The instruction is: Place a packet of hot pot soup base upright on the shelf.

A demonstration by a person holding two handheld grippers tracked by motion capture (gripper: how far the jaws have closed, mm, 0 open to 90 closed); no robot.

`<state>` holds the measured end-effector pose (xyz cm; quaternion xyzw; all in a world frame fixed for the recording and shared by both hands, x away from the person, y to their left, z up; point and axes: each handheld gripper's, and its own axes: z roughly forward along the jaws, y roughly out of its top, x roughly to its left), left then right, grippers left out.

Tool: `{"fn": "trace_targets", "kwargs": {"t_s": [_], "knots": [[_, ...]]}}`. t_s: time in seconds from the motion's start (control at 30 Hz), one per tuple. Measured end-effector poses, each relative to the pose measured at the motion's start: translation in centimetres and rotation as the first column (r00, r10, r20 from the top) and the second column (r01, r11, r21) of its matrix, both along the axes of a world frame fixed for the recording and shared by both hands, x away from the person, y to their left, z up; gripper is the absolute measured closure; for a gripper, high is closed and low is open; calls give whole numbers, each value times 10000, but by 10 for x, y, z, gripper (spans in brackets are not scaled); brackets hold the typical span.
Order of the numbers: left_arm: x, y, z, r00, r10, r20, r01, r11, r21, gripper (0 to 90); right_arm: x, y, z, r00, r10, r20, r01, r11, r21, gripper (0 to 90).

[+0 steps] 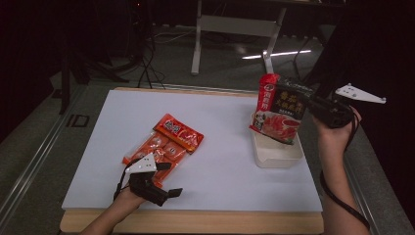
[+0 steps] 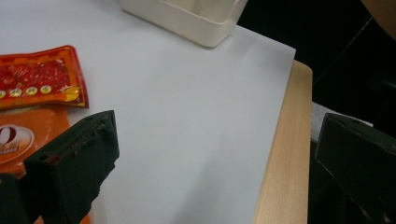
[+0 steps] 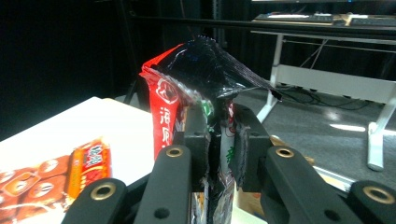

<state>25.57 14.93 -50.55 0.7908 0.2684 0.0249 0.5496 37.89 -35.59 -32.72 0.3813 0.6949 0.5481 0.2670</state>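
**Sauce pouch held over the tray as second packet waits on the desk**

The right tool (image 1: 313,108) is clamped on the edge of a red-and-black sauce pouch (image 1: 280,110), holding it upright with its lower end over, perhaps inside, the cream tray (image 1: 276,155) at the right side of the desk (image 1: 220,161). The right gripper view shows both pads pressed on the pouch's crumpled film (image 3: 205,60). Across the white sheet, the left tool (image 1: 169,180) sits low at the near edge, its jaws standing wide apart with nothing between them, just beside the orange packet (image 1: 164,142) that lies flat on the desk.

The step in hand appears to be stowing the pouch in the tray. The next move would likely call for lowering it until it rests inside, then parting the jaws; the left tool looks placed to take the orange packet afterwards, which would need one jaw slid under its flat edge.

Whether the pouch's bottom already touches the tray floor cannot be told, since the pouch hides it. The tray's interior is mostly covered, the pouch's print is too small to read, and the left gripper view cuts off most of the orange packet (image 2: 42,84) and tray (image 2: 196,18).
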Motion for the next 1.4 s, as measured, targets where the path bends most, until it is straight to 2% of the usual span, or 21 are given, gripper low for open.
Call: {"fn": "trace_targets", "kwargs": {"t_s": [0.2, 0.4, 0.5, 0.57, 0.8, 0.93, 1.03, 1.1, 1.13, 1.4], "knots": [[1, 4, -1, 10000, 30, -60, -33, 9984, -568, 0, 13, -7, -5, 9996, -251, -99, 251, 9997, -34, 779], [1, -1, -2, 9998, -203, -11, 202, 9980, -598, 0, 26, -13, -12, 9987, -515, -64, 515, 9986, -82, 778], [1, -1, -3, 9997, -219, 111, 223, 9991, -362, 0, 33, -14, -18, 9983, -562, -116, 560, 9983, -181, 778], [1, -1, -4, 9998, -189, 55, 191, 9990, -408, 0, 38, -15, -22, 9985, -545, -110, 543, 9984, -179, 777], [2, 2, -5, 9999, -106, -24, 105, 9986, -513, 0, 55, -16, -38, 9994, -309, -133, 305, 9991, -303, 777], [2, 2, -6, 9999, -94, -45, 92, 9988, -478, 0, 63, -13, -48, 9993, -295, -218, 282, 9980, -570, 777], [3, 2, -6, 10000, -79, -57, 76, 9989, -467, 0, 68, -12, -54, 9992, -162, -364, 144, 9986, -507, 775], [3, 2, -6, 9999, -89, -60, 86, 9989, -469, 0, 70, -12, -55, 9992, -77, -381, 61, 9991, -419, 774], [3, 3, -7, 9999, -88, -73, 84, 9987, -499, 0, 70, -12, -57, 9992, 101, -380, -109, 9998, -183, 773], [2, 1, -7, 9999, -115, 6, 115, 9989, -456, 0, 69, -4, -58, 9958, 805, -440, -822, 9959, -387, 763]]}}
